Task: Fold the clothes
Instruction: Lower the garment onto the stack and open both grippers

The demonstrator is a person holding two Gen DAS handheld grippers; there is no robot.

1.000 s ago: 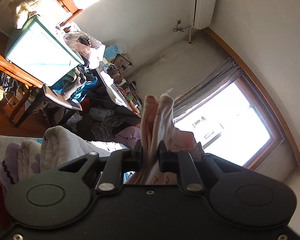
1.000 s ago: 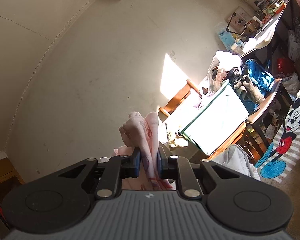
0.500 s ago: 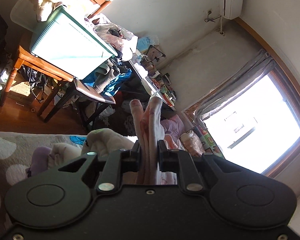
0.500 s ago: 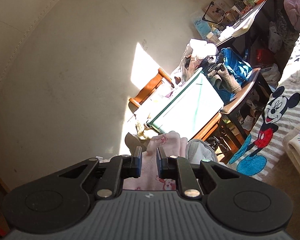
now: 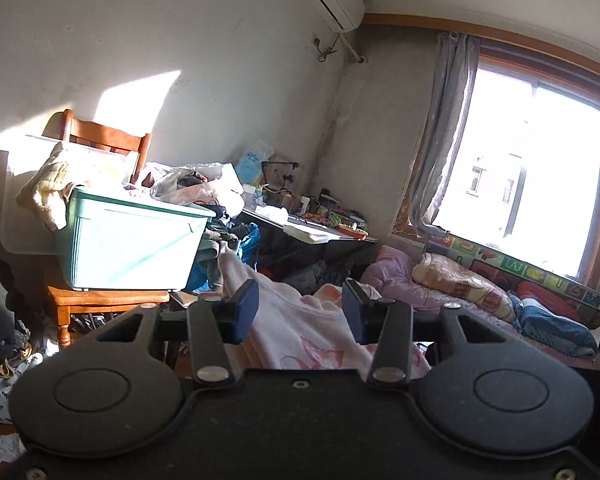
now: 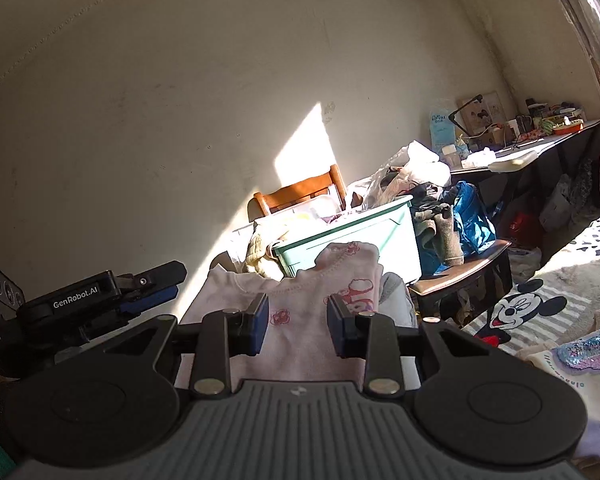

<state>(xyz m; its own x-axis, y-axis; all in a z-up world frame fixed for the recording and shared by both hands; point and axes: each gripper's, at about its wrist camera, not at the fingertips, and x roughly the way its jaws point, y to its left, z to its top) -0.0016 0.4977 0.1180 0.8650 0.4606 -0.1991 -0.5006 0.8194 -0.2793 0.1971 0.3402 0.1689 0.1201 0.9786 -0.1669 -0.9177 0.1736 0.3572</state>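
Pink printed cotton garment [image 5: 308, 332] lying slack between both grippers, unclamped since half-second back; left gripper [image 5: 300, 312], right gripper [image 6: 294, 322] jaws opening, releasing; fold laid.

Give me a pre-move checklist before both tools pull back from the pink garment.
1. Left tool releasing: ok, jaws opening, gaps show beside both pads.
2. Right tool releasing: ok, jaws opening, pads not pressing cloth.
3. Pink garment free of the tools: not ok, cloth lies between the fingers of both.
4. Garment resting on a surface: cannot tell, its underside is hidden.
5. Fold neat: cannot tell, only the bunched top edge shows.
6. Tool spacing: ok, the left tool shows apart from the right tool in the right wrist view.
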